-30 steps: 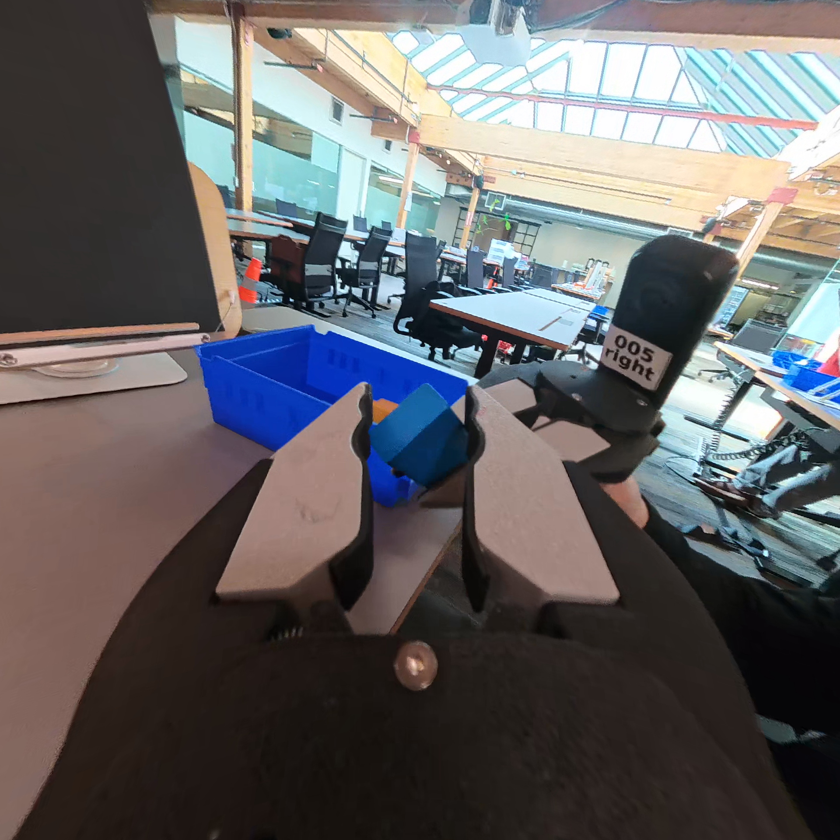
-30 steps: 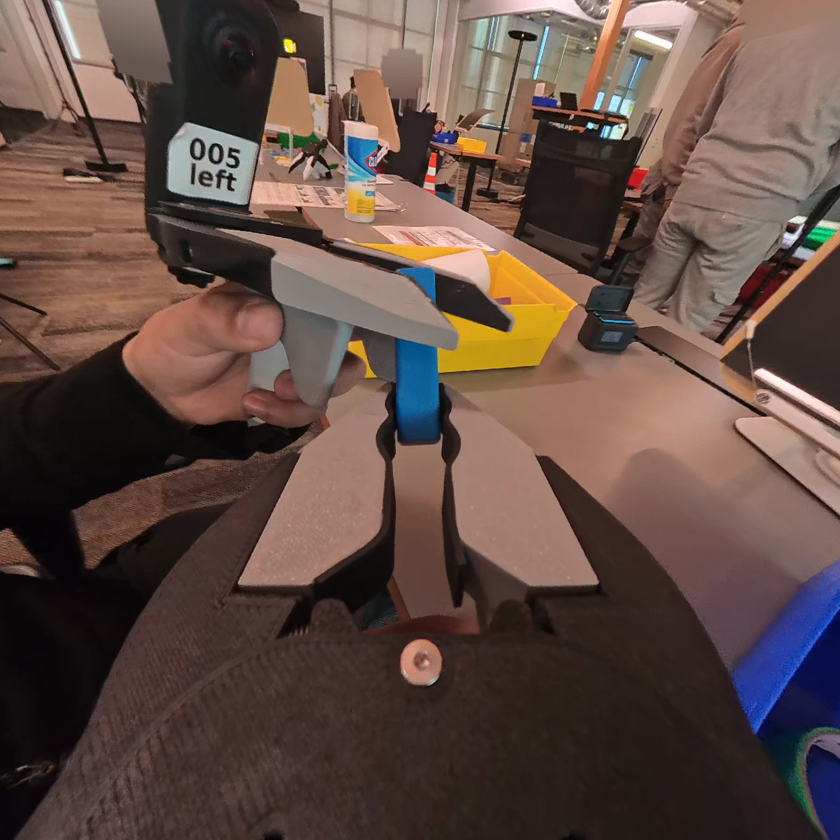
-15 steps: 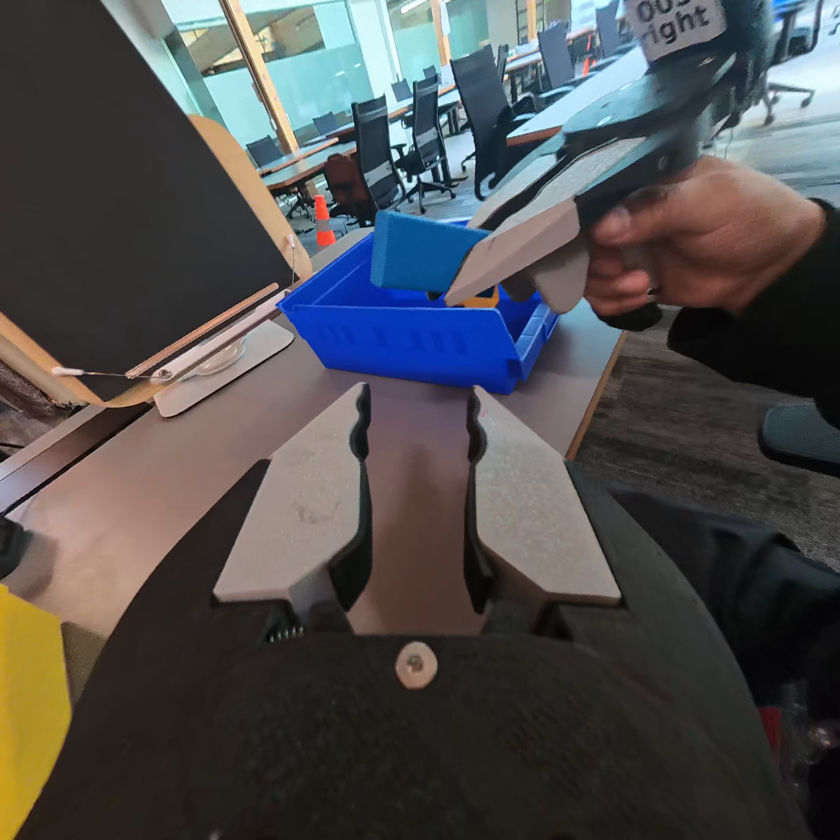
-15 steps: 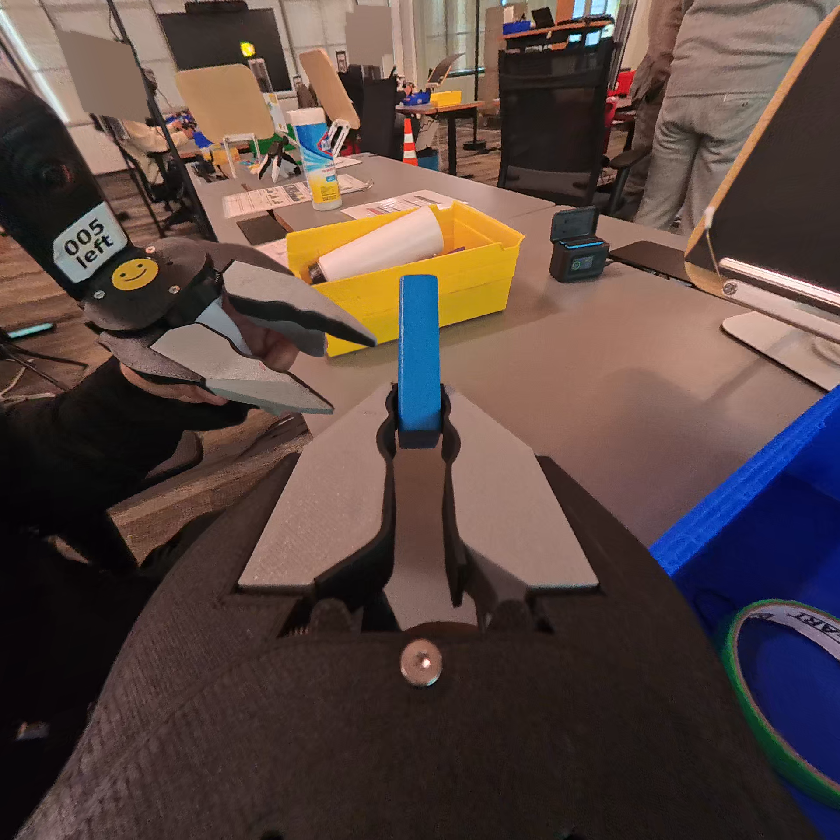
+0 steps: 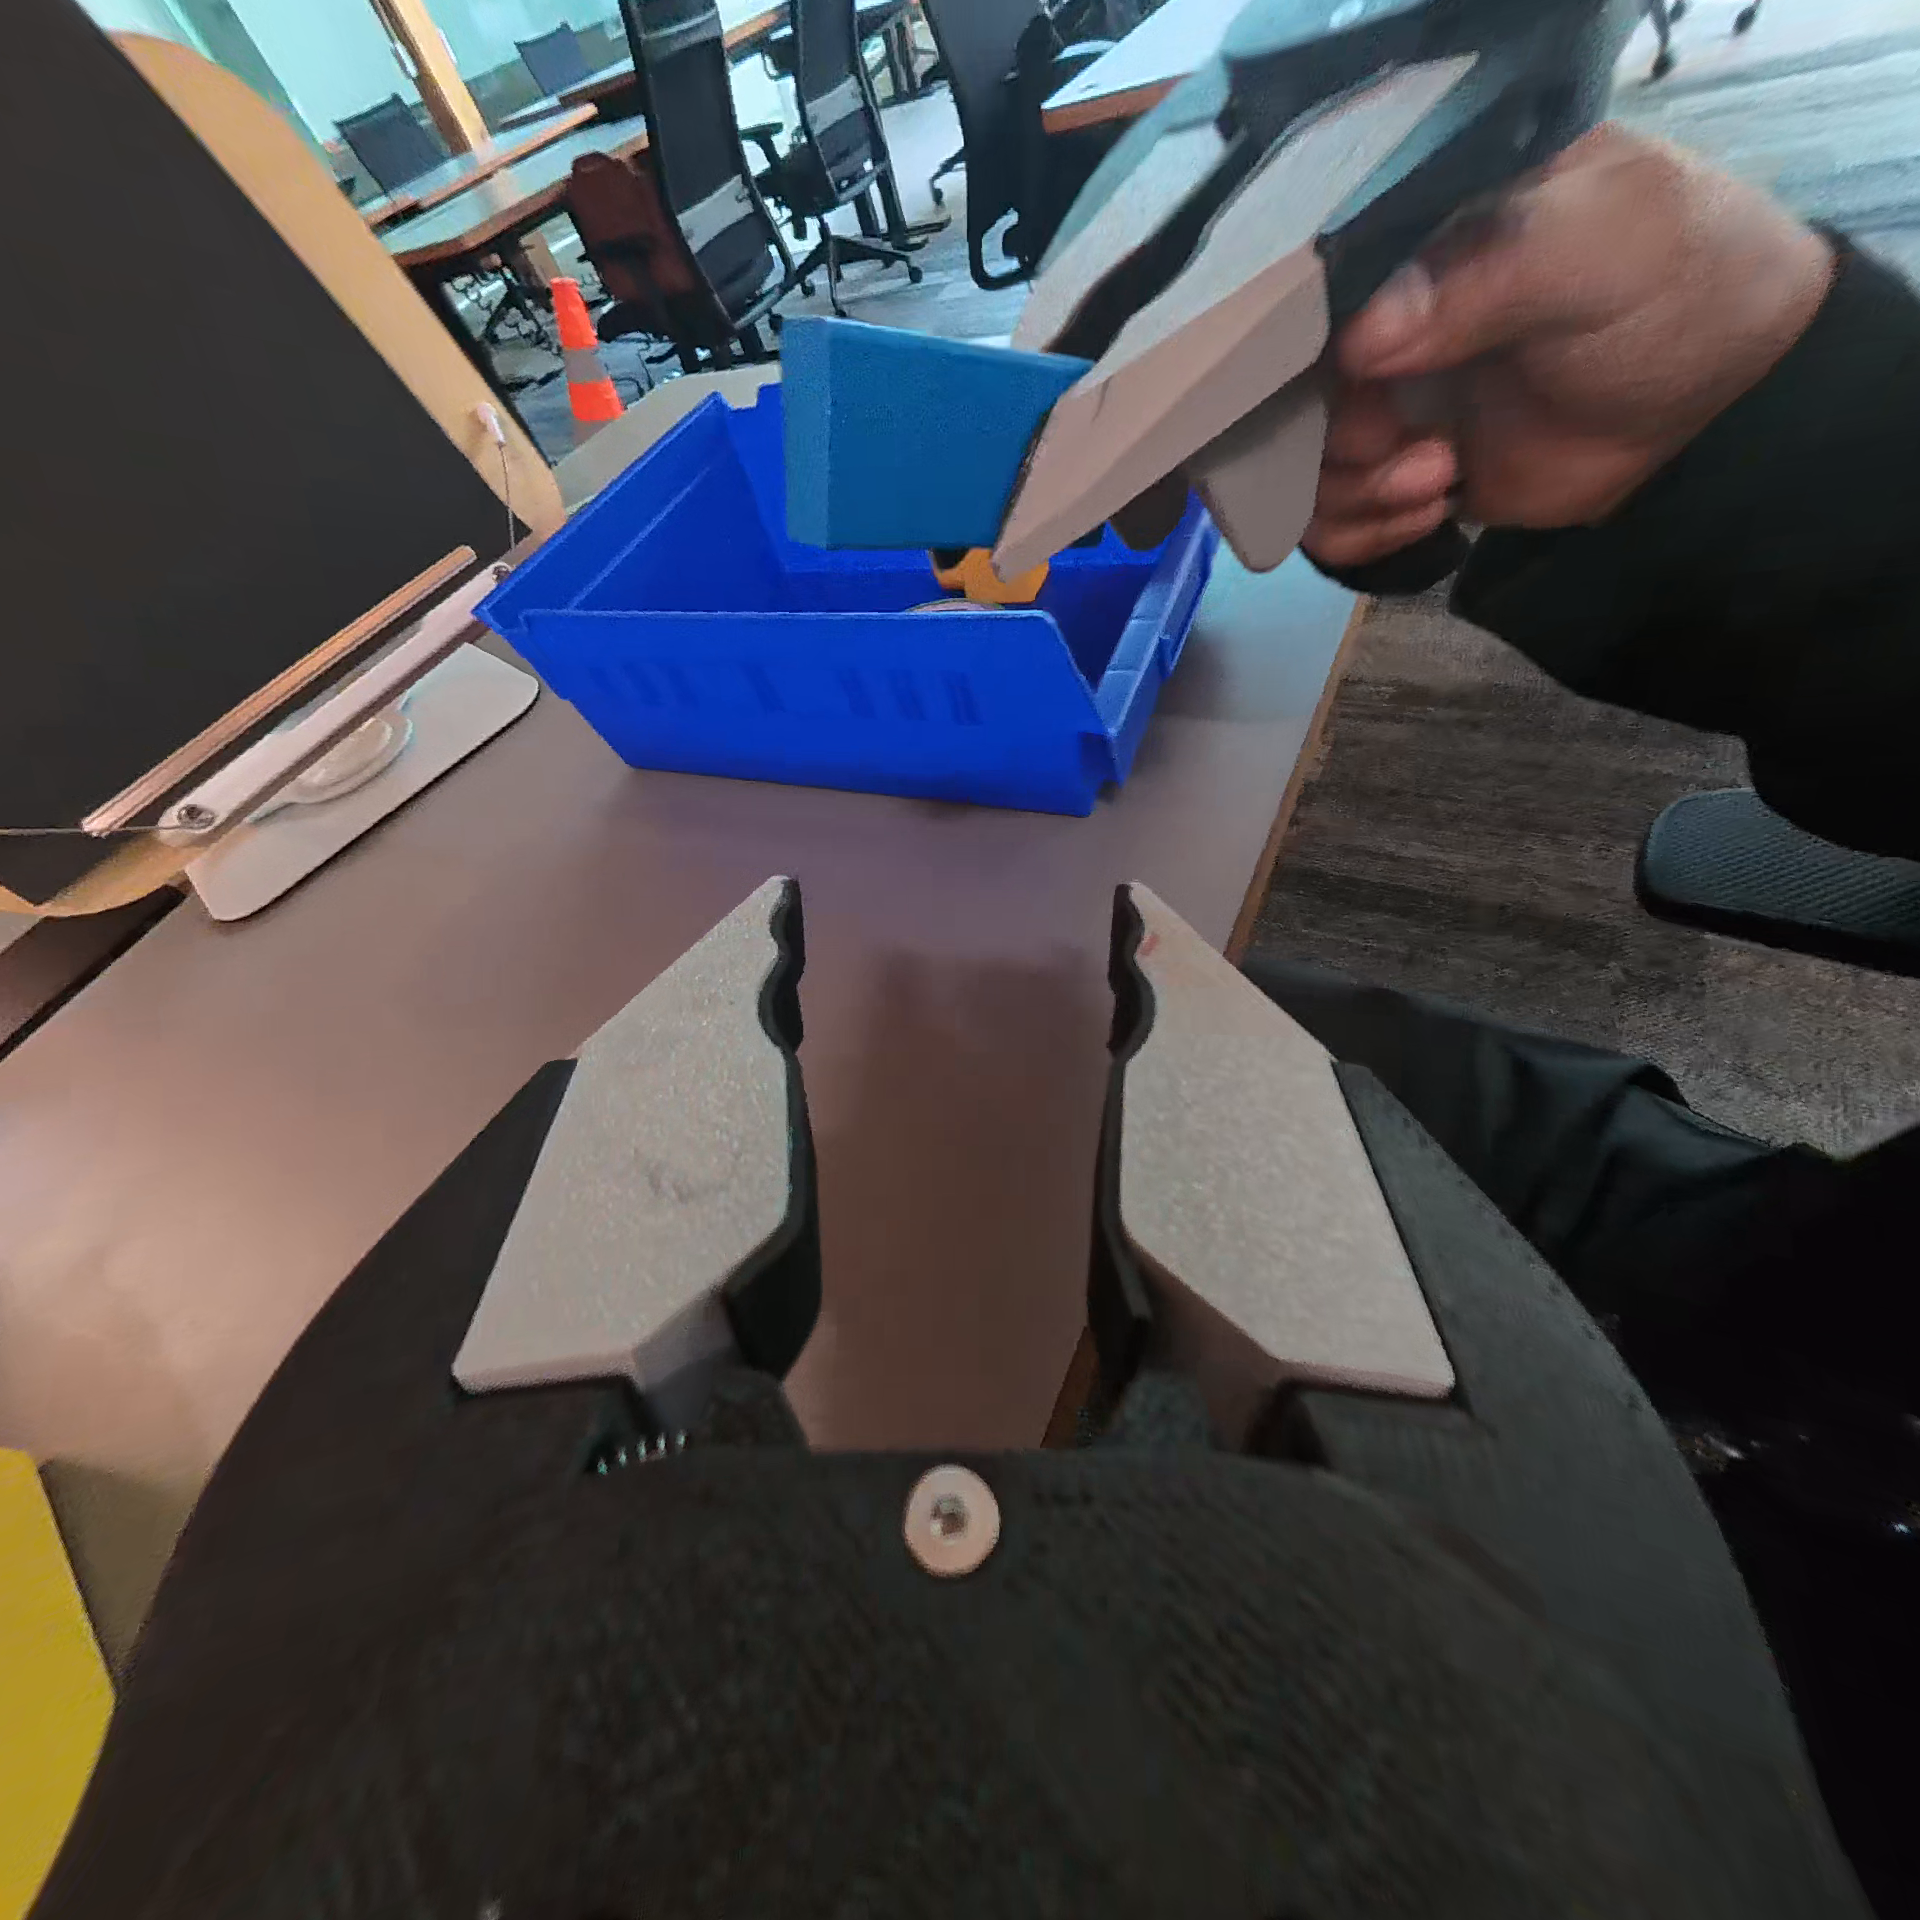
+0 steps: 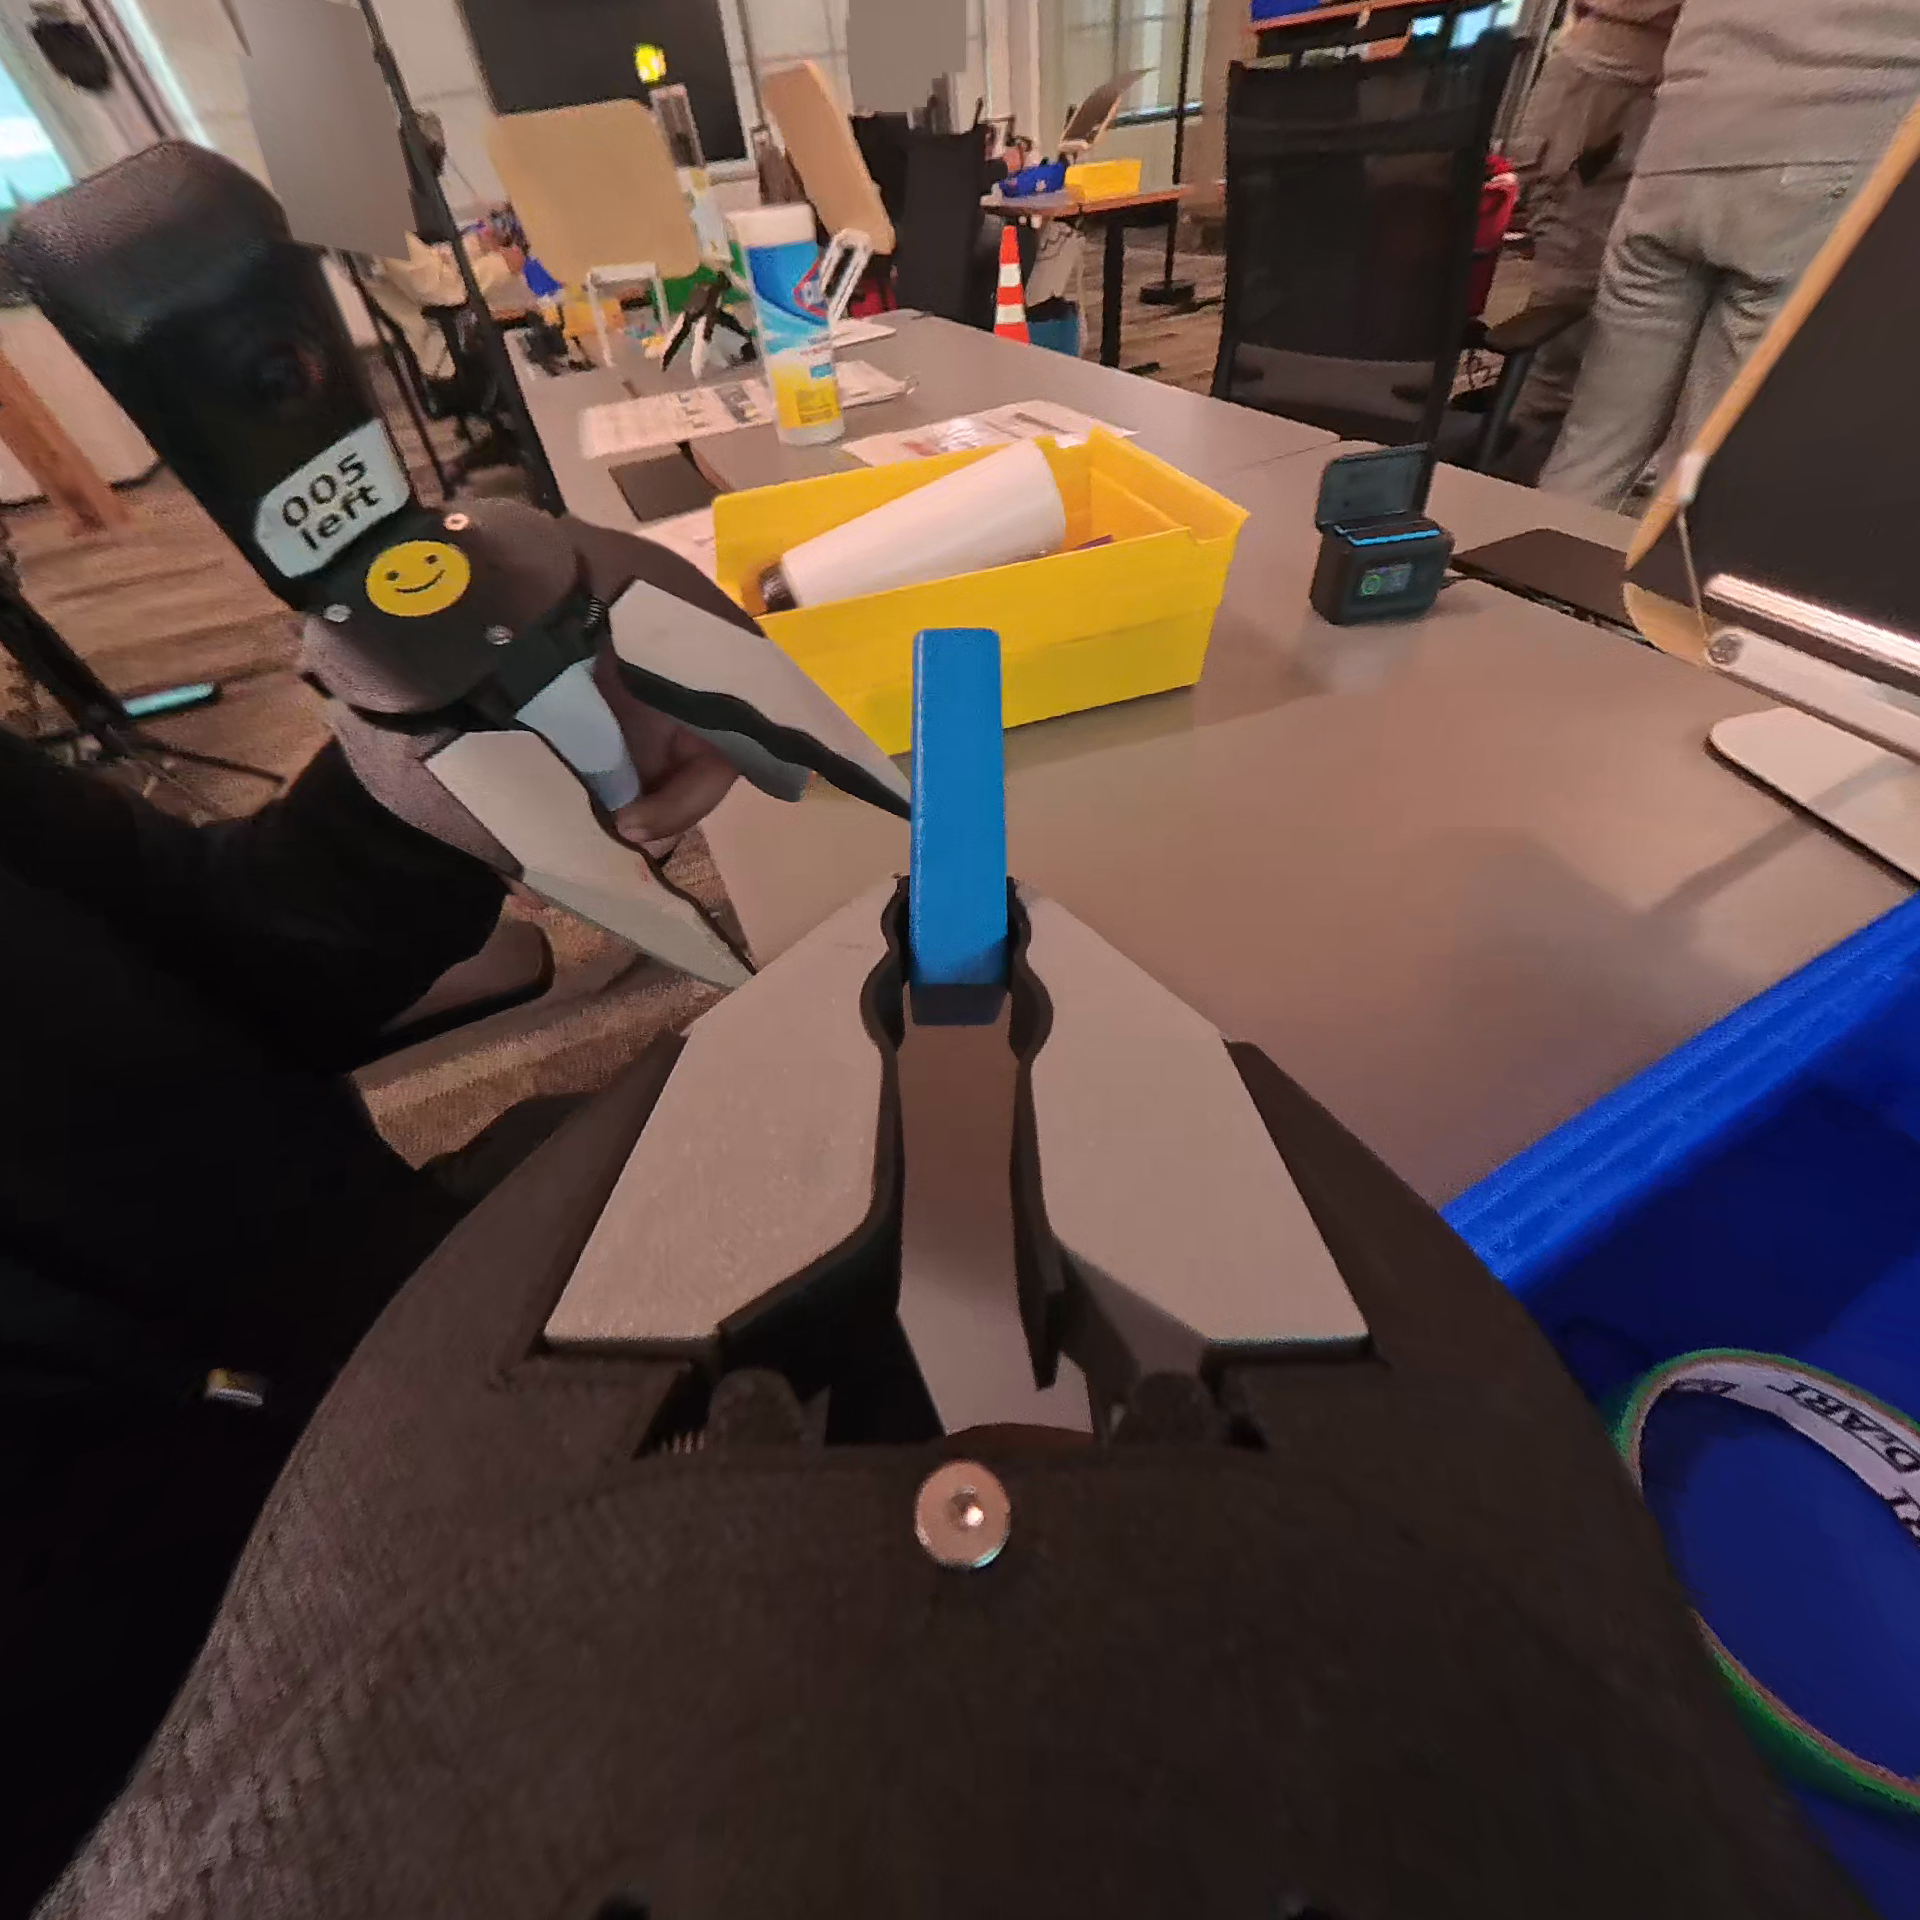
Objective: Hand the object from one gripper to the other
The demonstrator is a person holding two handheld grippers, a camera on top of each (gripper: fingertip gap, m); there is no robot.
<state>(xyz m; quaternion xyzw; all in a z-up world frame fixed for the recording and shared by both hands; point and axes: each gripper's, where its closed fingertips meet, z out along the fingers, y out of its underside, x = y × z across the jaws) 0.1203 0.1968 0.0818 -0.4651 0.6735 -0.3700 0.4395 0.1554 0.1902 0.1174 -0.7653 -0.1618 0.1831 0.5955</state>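
Observation:
A flat blue block (image 6: 956,790) stands upright in my right gripper (image 6: 956,935), which is shut on its lower end. In the left wrist view the same block (image 5: 904,436) hangs over the blue bin (image 5: 831,686), held by the right gripper (image 5: 1029,509) and a hand at the upper right. My left gripper (image 5: 956,935) is open and empty, low over the brown table, short of the bin. In the right wrist view the left gripper (image 6: 821,894) sits just left of the block, jaws apart, not touching it.
The blue bin holds an orange item (image 5: 977,571) and a roll of tape (image 6: 1766,1558). A yellow bin (image 6: 1039,644) with a white cup (image 6: 925,540) stands farther back. A small black case (image 6: 1377,540), a monitor stand (image 5: 364,748) and the table's edge (image 5: 1288,769) are near. The left gripper's tips are roughly 6 centimeters from the right gripper's.
The left gripper let go of the blue block, drew back and opened wider. The right gripper kept the block and carried it over the blue bin.

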